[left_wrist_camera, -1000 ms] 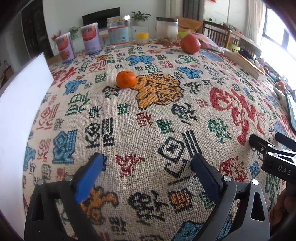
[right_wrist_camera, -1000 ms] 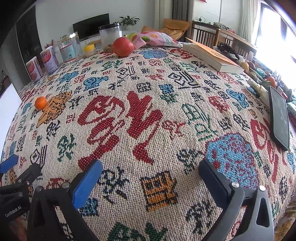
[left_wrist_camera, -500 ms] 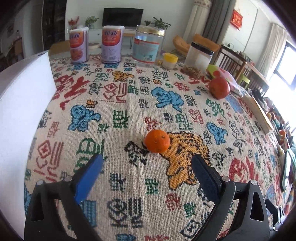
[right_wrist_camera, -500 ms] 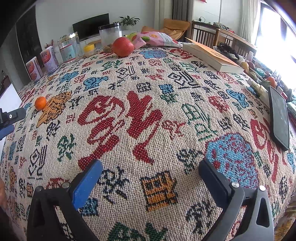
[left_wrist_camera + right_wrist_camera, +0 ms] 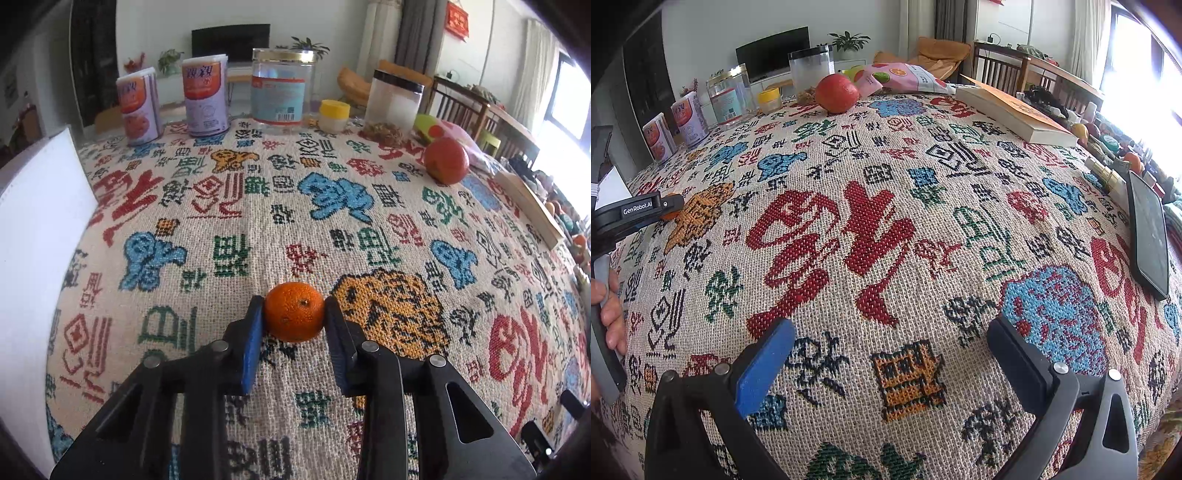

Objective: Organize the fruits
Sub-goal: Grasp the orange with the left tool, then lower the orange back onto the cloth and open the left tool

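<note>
The step in hand is the pick-up of the small round orange mandarin (image 5: 294, 316). The left gripper (image 5: 294, 318) has just been closing, and its blue-padded fingers (image 5: 254, 334) now press the fruit from both sides, so it is clenched on the mandarin. The fruit lies low in the left wrist view, at about 6 o'clock from the picture's middle, and appears to rest on the woven cloth with coloured characters (image 5: 332, 229) that covers the desk, just at 9 o'clock of an orange woven tiger figure (image 5: 391, 314).

My judgement is that the next move calls for a straight lift without loosening the squeeze, then a carry towards wherever the fruits are gathered. The larger round red fruit (image 5: 446, 160) sits well apart at 2 o'clock.

The right gripper (image 5: 892, 354) hangs released over bare cloth, with nothing between its fingers.

Only the left wrist view shows the pads meeting the mandarin. The right wrist view hides it almost wholly behind the left gripper's black body at 9 o'clock, yet alone shows the person's hand (image 5: 611, 314) on the handle, a dark phone (image 5: 1148, 236) at 3 o'clock and a thick book (image 5: 1015, 110) at 1 o'clock.
</note>
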Demonstrator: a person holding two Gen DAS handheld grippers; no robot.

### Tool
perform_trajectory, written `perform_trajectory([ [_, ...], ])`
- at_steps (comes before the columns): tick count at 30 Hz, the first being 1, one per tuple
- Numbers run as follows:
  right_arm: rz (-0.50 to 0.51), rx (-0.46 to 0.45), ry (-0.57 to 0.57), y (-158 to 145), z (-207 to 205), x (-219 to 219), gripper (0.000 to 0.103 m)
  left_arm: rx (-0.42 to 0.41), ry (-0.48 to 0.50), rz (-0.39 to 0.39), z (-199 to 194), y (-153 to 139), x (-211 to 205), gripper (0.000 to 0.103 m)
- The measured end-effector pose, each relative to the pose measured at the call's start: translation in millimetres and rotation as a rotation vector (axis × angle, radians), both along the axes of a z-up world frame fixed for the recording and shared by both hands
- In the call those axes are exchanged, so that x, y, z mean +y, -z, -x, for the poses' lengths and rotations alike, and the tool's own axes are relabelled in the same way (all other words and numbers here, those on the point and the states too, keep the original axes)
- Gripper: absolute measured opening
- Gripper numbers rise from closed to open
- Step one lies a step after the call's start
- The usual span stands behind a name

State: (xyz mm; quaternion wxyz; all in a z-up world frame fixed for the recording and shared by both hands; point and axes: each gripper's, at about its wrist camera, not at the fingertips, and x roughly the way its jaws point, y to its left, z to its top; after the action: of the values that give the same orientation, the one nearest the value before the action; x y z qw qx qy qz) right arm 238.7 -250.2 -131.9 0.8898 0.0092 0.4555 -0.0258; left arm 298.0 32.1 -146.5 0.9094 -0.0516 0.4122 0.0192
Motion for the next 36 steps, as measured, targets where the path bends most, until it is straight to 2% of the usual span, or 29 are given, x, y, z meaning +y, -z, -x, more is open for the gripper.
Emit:
perform_trajectory([
  [2,0.000,0.000,0.000,0,0,0,0.103,0.011,0.014,-0.001,20,-7,1,0.033],
  [7,0.000,0.000,0.000,0,0,0,0.103,0.054,0.037,0.059,78,-18,1,0.033],
  [9,0.000,0.000,0.000,0,0,0,0.103,0.056,0.038,0.075,92,-14,-1,0.033],
  [11,0.000,0.000,0.000,0,0,0,0.103,0.058,0.032,0.045,98,-5,-4,0.034],
  [13,0.000,0.000,0.000,0,0,0,0.103,0.068,0.019,0.033,96,5,-3,0.040],
  [14,0.000,0.000,0.000,0,0,0,0.103,0.040,0.016,0.016,98,5,-4,0.046],
  [15,0.000,0.000,0.000,0,0,0,0.103,0.044,0.004,-0.016,97,6,-5,0.070],
  [16,0.000,0.000,0.000,0,0,0,0.103,0.054,-0.011,-0.039,95,8,-5,0.087],
  [22,0.000,0.001,0.000,0,0,0,0.103,0.075,-0.009,-0.077,93,13,-9,0.095],
  [30,-0.005,0.004,-0.002,-1,1,0,0.103,0.075,-0.010,-0.074,93,13,-8,0.096],
  [32,-0.036,0.014,-0.010,-3,3,-3,0.103,0.075,-0.010,-0.074,93,13,-9,0.096],
  [35,-0.172,0.025,-0.068,-19,-7,-11,0.102,0.075,-0.010,-0.074,93,13,-8,0.096],
  [36,-0.162,0.025,-0.094,-28,-18,-10,0.102,0.075,-0.010,-0.074,93,13,-9,0.096],
])
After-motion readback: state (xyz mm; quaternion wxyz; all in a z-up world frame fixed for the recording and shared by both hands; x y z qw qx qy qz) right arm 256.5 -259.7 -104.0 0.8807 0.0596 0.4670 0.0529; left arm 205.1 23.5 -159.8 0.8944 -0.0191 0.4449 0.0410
